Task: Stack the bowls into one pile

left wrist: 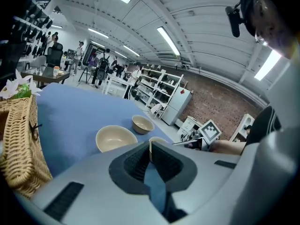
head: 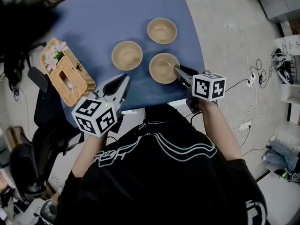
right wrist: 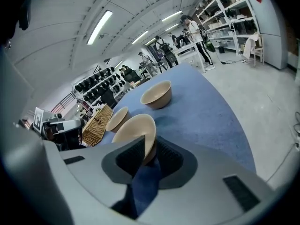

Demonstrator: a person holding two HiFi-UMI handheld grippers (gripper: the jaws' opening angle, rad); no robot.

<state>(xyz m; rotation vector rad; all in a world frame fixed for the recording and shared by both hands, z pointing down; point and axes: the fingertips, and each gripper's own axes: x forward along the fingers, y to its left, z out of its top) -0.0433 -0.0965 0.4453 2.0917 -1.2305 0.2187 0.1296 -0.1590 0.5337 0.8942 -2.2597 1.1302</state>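
With the right claw pinching the rim of the near bowl (a shallow-looking hold), lift it level and set it centred inside the middle bowl.

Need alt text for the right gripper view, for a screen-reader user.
The right gripper grips the rim of the nearest tan bowl on a blue tablecloth. A second bowl and a far bowl stand beyond it, with a wicker basket to their left.
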